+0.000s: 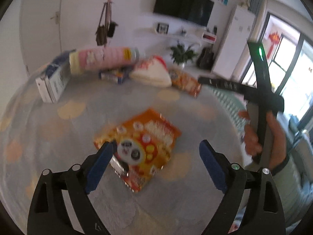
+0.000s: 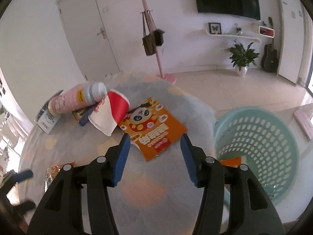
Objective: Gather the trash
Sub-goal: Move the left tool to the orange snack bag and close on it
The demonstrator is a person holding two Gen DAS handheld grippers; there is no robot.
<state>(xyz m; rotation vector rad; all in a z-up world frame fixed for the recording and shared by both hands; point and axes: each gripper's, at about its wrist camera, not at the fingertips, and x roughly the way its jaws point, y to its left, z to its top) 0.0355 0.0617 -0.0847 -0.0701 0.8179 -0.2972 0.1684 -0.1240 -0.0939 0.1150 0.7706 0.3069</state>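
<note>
Grey cloth (image 2: 166, 201) covering round table. At far left edge, white carton (image 2: 46, 122), pink bottle (image 2: 78, 98) and red-white paper cup (image 2: 109, 115) lying in heap. Left claw (image 1: 156, 154) gaping wide, gripping nothing, hovering over orange snack bag (image 1: 140, 146). Right claw (image 2: 154, 150) standing half open, empty, above orange panda wrapper (image 2: 154, 129). Mint bin (image 2: 260, 152) sitting at right, beside table.

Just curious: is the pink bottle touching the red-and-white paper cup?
Touching. In the right wrist view, the pink bottle's grey cap end rests against the paper cup.
</note>
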